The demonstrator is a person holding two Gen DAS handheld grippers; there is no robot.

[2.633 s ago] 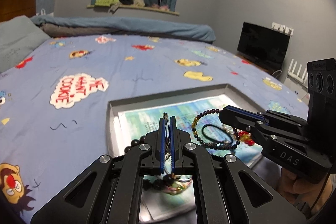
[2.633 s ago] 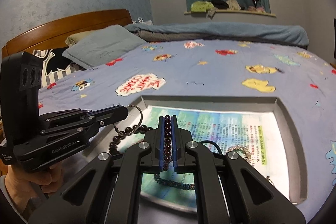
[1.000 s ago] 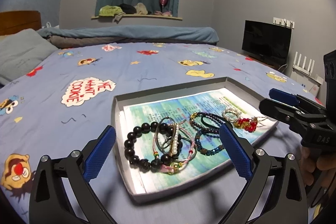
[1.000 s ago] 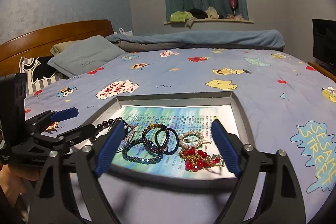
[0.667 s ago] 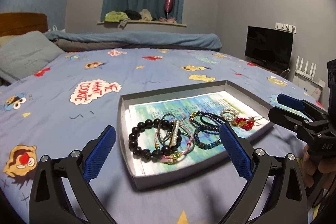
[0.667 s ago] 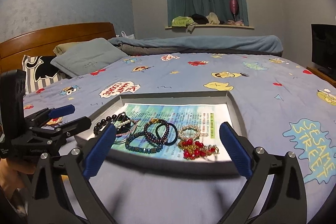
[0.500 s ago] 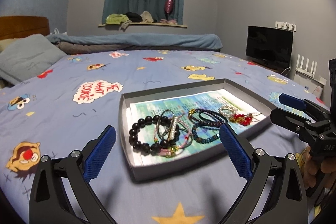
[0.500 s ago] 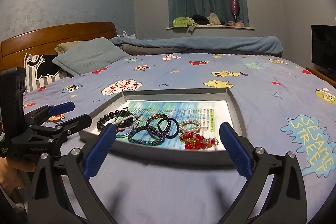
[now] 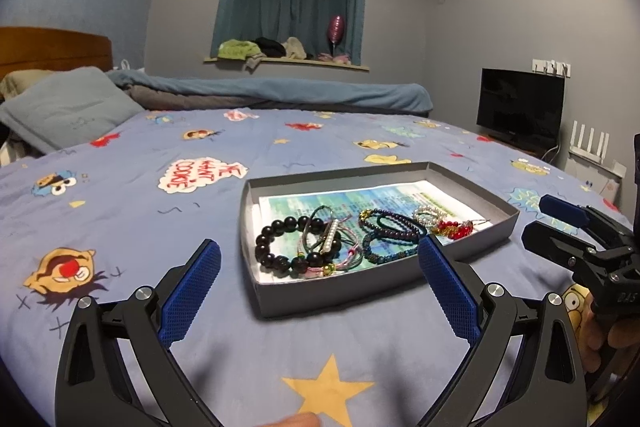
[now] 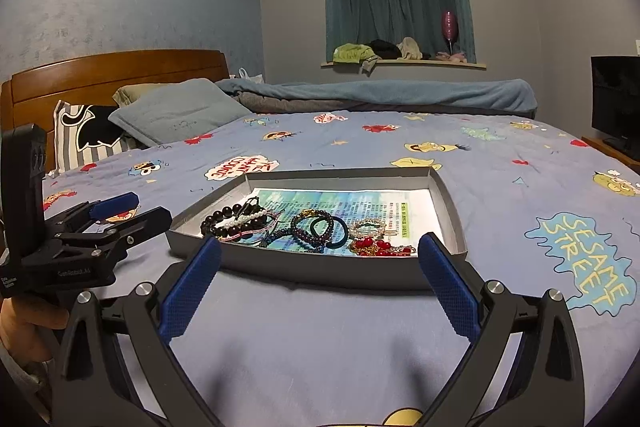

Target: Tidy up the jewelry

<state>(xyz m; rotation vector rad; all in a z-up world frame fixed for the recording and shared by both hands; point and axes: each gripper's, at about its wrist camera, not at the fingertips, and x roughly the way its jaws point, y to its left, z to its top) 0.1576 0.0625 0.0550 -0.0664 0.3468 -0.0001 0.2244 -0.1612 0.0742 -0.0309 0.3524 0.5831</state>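
Here, both grippers hang spread wide and empty above the bedsheet, short of the grey tray.
The left gripper and right gripper hold nothing; inside the tray lie a black bead bracelet, purple bead bracelet and red bead piece on printed paper.

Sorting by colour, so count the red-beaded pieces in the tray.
1: the red-beaded piece lies at the tray's near right end in the right wrist view; tangled neighbours may hide more.
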